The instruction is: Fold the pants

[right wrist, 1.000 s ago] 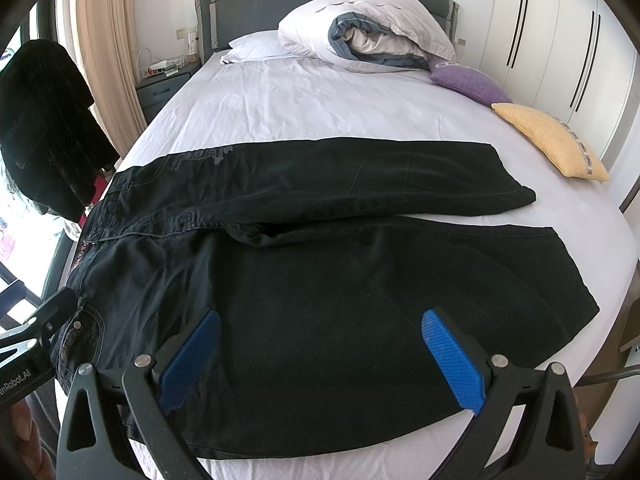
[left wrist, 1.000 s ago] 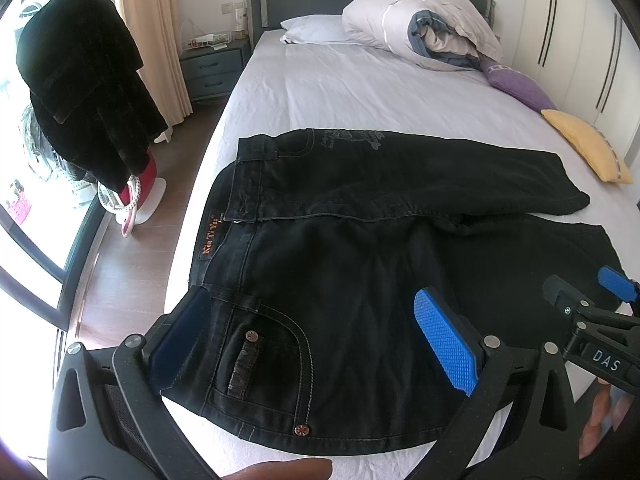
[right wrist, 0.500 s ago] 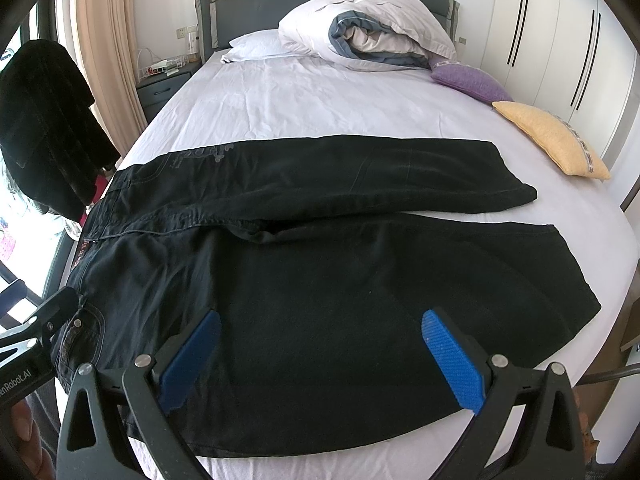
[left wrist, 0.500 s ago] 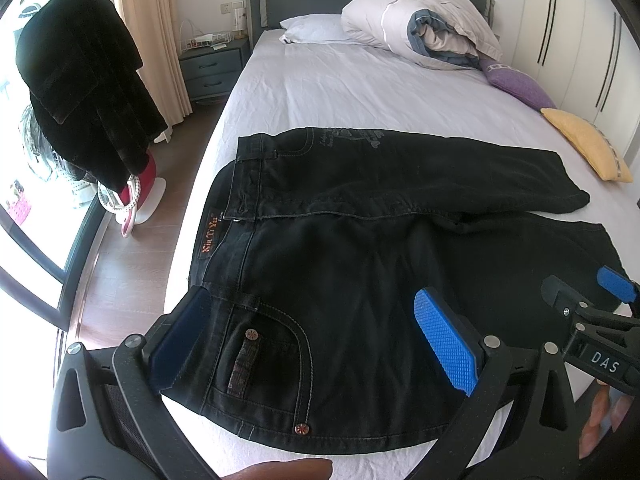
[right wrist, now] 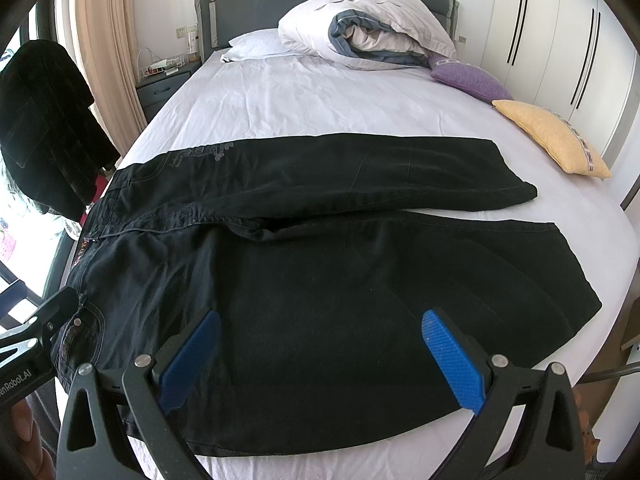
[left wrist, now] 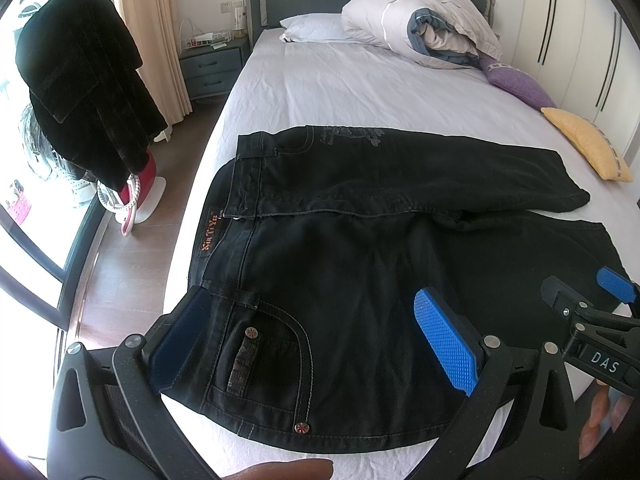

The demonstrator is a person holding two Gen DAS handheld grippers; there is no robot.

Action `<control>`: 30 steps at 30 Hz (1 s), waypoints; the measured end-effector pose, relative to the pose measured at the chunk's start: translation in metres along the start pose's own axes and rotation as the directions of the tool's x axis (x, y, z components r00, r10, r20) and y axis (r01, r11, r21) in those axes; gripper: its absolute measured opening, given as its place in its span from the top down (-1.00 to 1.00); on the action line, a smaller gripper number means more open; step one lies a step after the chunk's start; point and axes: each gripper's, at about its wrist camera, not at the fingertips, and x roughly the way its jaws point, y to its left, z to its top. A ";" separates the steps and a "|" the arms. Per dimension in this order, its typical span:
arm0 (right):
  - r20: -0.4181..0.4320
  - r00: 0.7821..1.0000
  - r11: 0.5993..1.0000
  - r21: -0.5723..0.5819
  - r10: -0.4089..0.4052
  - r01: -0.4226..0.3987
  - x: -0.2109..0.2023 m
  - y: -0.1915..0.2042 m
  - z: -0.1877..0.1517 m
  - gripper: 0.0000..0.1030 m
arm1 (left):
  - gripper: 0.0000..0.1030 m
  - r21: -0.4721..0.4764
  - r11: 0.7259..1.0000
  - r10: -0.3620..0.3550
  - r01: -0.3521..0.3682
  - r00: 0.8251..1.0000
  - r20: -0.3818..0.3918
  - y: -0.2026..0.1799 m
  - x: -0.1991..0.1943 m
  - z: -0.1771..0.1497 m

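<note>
Black pants [left wrist: 360, 248] [right wrist: 320, 272] lie flat across the near part of the bed, waistband to the left, both legs running right with the far leg overlapping the near one. My left gripper [left wrist: 316, 344] hovers open over the near hip pocket, blue pads wide apart and nothing held. Open too, my right gripper [right wrist: 320, 360] hangs above the near leg close to the bed's front edge. The right gripper [left wrist: 608, 320] also shows at the right of the left wrist view; the left gripper [right wrist: 36, 340] pokes in at the left edge of the right wrist view.
The white bed sheet [right wrist: 304, 96] carries a rolled duvet [right wrist: 372, 28], a white pillow [right wrist: 256, 44], a purple cushion [right wrist: 468, 78] and a yellow cushion [right wrist: 552, 136]. A dark coat on a stand [left wrist: 80, 92] and a nightstand [left wrist: 210, 64] are left of the bed; wardrobes stand right.
Both grippers have stayed almost still and open; the view has only crept slightly over the pants. The pants have not moved.
</note>
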 end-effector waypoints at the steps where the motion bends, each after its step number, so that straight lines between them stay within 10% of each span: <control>1: -0.001 1.000 1.000 0.000 0.001 -0.001 0.000 0.000 0.000 -1.00 | -1.00 0.000 1.000 0.000 0.000 1.000 0.000 0.000 0.000 0.000; 30: -0.004 1.000 1.000 0.001 0.003 -0.003 0.002 0.001 -0.001 -1.00 | -1.00 0.001 1.000 -0.001 0.001 1.000 -0.003 0.000 0.001 -0.001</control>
